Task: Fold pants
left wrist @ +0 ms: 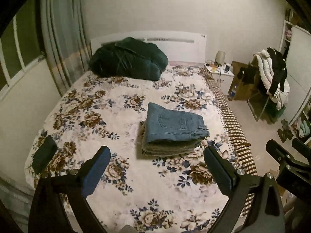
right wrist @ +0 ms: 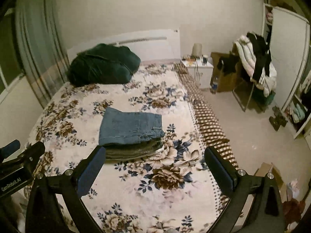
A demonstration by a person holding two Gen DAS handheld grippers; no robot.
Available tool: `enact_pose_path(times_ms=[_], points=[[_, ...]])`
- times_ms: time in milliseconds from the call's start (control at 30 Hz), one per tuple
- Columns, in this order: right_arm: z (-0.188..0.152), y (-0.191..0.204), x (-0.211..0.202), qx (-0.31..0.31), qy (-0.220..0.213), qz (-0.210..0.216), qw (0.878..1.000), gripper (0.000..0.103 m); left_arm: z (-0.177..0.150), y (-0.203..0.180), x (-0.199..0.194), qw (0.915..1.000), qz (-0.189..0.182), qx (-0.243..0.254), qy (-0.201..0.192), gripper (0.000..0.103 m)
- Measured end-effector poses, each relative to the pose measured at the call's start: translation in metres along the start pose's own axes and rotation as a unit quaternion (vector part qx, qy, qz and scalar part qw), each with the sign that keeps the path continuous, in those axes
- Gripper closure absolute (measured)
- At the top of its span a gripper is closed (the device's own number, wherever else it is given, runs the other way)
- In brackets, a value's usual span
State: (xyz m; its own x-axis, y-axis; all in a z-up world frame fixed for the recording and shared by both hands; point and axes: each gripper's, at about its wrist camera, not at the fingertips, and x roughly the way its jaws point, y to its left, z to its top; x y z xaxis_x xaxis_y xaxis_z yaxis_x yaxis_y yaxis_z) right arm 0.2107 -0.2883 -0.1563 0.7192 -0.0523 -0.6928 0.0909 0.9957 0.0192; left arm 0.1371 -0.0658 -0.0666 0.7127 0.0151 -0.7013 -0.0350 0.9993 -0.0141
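Folded blue jeans (left wrist: 173,125) lie on top of a small stack of folded grey-green garments (left wrist: 169,149) in the middle of the floral bed cover (left wrist: 120,174). The right wrist view shows the same jeans (right wrist: 130,126) on the stack (right wrist: 134,151). My left gripper (left wrist: 157,167) hangs high above the bed, short of the stack, open with nothing between its fingers. My right gripper (right wrist: 155,167) is also open and empty, raised above the bed to the right of the left one. The right gripper's finger (left wrist: 279,155) shows at the left view's right edge.
A dark green bundle (left wrist: 128,60) lies at the head of the bed. A small dark cloth (left wrist: 44,154) sits near the bed's left edge. A white nightstand (left wrist: 219,73), a chair heaped with clothes (left wrist: 272,81) and open shelves (right wrist: 297,112) stand to the right.
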Motion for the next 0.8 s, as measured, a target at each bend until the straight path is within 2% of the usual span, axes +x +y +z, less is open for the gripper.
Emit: enact_pose_path(times_ms=[200,400,567,600,800], points=[[-0.009,-0.002,-0.089,-0.015,-0.031,0.008,0.999,0.000,-0.013,-0.002,-0.050,0.9999,-0.001,-0.003,-0.016,0.005],[-0.019,0.002,-0.141,-0.016,-0.038,0.004,0.999,0.000,-0.020,0.004,-0.072,0.9998,-0.007,-0.004,-0.017,0.005],[-0.022,0.006,-0.159,-0.019,-0.035,0.001,0.999,0.000,-0.023,0.010,-0.079,0.9998,-0.007,-0.008,-0.019,0.004],[-0.022,0.007,-0.157,-0.020,-0.036,0.001,0.999,0.000,-0.024,0.010,-0.082,0.9997,-0.008,-0.008,-0.021,0.000],[-0.020,0.010,-0.158,-0.020,-0.037,0.000,0.999,0.000,-0.028,0.011,-0.090,0.9995,0.001,-0.009,-0.032,0.000]])
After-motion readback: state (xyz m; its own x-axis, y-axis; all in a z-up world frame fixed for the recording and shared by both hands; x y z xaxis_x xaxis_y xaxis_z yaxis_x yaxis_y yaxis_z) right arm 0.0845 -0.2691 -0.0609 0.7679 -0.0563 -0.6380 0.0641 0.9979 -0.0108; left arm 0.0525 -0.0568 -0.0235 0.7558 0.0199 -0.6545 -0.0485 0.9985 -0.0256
